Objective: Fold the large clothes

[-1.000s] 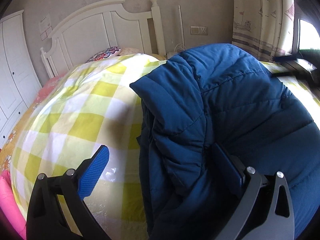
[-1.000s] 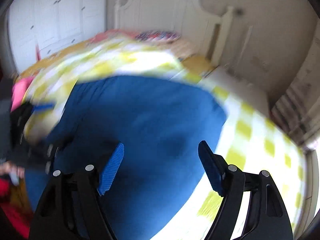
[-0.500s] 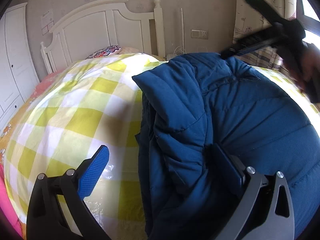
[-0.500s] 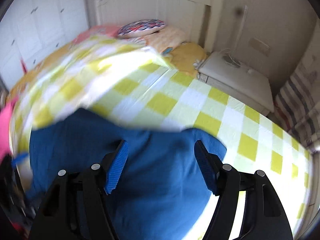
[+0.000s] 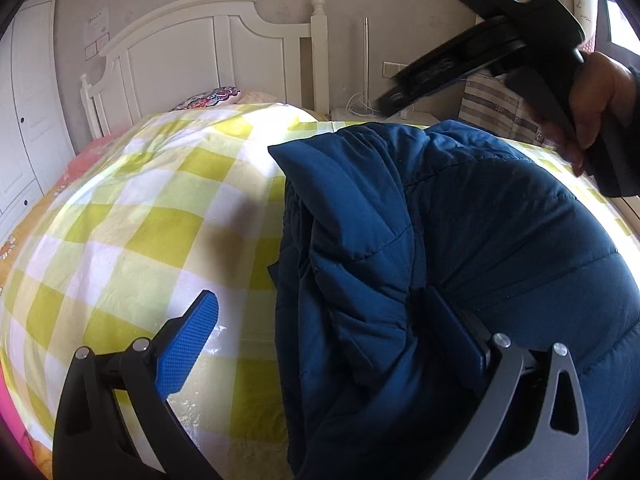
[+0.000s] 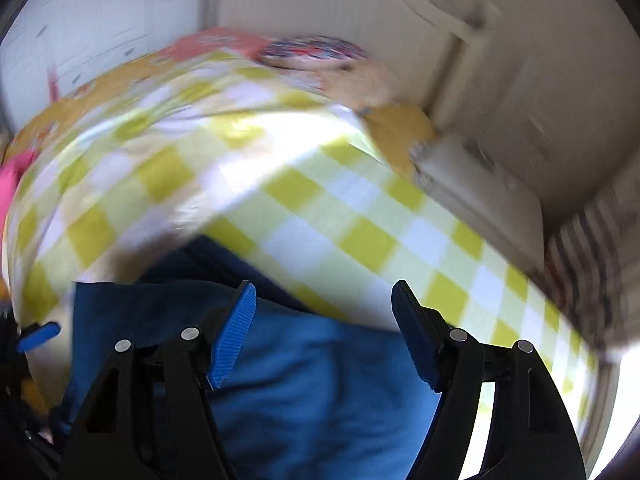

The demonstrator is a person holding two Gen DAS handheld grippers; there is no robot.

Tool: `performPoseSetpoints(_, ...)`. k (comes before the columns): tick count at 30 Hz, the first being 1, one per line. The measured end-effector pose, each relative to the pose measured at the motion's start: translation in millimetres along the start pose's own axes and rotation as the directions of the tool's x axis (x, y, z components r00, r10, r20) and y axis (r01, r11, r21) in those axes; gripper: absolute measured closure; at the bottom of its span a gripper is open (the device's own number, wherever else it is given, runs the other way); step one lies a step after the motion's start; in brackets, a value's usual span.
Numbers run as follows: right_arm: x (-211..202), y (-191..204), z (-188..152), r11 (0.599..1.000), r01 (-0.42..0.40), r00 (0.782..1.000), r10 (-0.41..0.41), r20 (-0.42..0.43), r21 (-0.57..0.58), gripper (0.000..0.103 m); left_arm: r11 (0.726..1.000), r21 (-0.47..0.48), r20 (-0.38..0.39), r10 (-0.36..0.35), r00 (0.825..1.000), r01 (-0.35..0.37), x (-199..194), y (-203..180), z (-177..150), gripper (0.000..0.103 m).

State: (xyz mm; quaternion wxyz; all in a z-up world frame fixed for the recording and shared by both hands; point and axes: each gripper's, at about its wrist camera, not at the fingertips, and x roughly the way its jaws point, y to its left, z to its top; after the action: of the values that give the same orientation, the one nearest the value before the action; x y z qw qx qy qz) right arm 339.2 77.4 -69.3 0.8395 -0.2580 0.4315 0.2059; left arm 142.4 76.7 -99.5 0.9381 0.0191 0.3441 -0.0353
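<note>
A dark blue padded jacket [image 5: 472,248] lies folded on the bed's yellow-and-white check cover [image 5: 132,224]. My left gripper [image 5: 320,332] is open and straddles the jacket's folded left edge; the left pad is over the cover, the right pad is sunk in the padding. My right gripper [image 6: 324,332] is open and empty, held above the jacket's far part [image 6: 320,380]. It shows in the left wrist view as a black tool in a hand [image 5: 520,48] above the jacket. The right wrist view is blurred.
A white headboard [image 5: 208,52] and a patterned pillow [image 5: 212,96] stand at the bed's far end. White wardrobe doors [image 5: 24,128] are on the left. A bedside table [image 6: 480,184] and striped curtain [image 5: 492,108] are on the right.
My right gripper has risen off the jacket and swung toward the headboard, now high above the jacket's far side. My left gripper has stayed in place and open.
</note>
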Motion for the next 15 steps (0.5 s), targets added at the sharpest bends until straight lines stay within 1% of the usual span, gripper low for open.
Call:
performPoseSetpoints(1, 18, 12, -1, 0.999, 0.033, 0.998, -0.036, -0.061, -0.040, 0.034, 1.000, 0.002, -0.001, 0.001, 1.000, -0.001, 0, 0, 0, 0.002)
performPoseSetpoints(2, 32, 22, -3, 0.994, 0.081, 0.992, -0.087, -0.086, -0.075, 0.034, 1.000, 0.002, -0.001, 0.002, 1.000, -0.002, 0, 0, 0, 0.002)
performPoseSetpoints(4, 31, 21, 0, 0.994, 0.088, 0.992, -0.093, -0.081, -0.062, 0.034, 1.000, -0.012, -0.011, -0.001, 1.000, 0.001, 2, 3, 1, 0.002)
performPoseSetpoints(6, 19, 16, -1, 0.996, 0.073, 0.995, -0.075, -0.062, -0.042, 0.034, 0.999, -0.024, -0.019, -0.023, 1.000, 0.022, 4, 5, 0, 0.002)
performPoseSetpoints(7, 4, 12, -5, 0.998, 0.052, 0.998, -0.052, -0.036, -0.021, 0.034, 1.000, -0.021, -0.018, -0.020, 1.000, 0.020, 3, 4, 0, 0.002)
performPoseSetpoints(8, -15, 8, -12, 1.000, 0.031, 0.999, -0.031, 0.008, 0.005, 0.033, 1.000, -0.018, -0.015, -0.016, 1.000, 0.016, 2, 3, 0, 0.002)
performPoseSetpoints(9, -42, 3, -26, 0.999, 0.011, 0.997, -0.014, 0.079, 0.041, 0.027, 1.000, -0.018, -0.014, -0.015, 1.000, 0.015, 2, 4, -1, 0.002)
performPoseSetpoints(10, -62, 3, -37, 0.998, 0.008, 0.992, -0.017, 0.126, 0.064, 0.021, 1.000, -0.019, -0.013, -0.016, 1.000, 0.016, 2, 4, -1, 0.002)
performPoseSetpoints(11, -83, 1, -53, 0.996, 0.009, 0.985, -0.024, 0.171, 0.089, 0.013, 1.000, -0.021, -0.012, -0.018, 1.000, 0.018, 2, 4, -1, 0.002)
performPoseSetpoints(13, -108, 1, -84, 0.994, -0.016, 0.976, -0.007, 0.216, 0.104, 0.014, 0.999, -0.026, -0.012, -0.026, 1.000, 0.025, 3, 4, -2, 0.002)
performPoseSetpoints(14, -117, 3, -105, 0.994, -0.016, 0.974, -0.010, 0.227, 0.109, 0.014, 0.999, -0.028, -0.012, -0.029, 1.000, 0.028, 3, 4, -2, 0.002)
performPoseSetpoints(15, -117, 2, -120, 0.993, -0.003, 0.975, -0.024, 0.221, 0.122, 0.014, 0.999, -0.030, -0.012, -0.030, 0.999, 0.029, 3, 6, -1, 0.002)
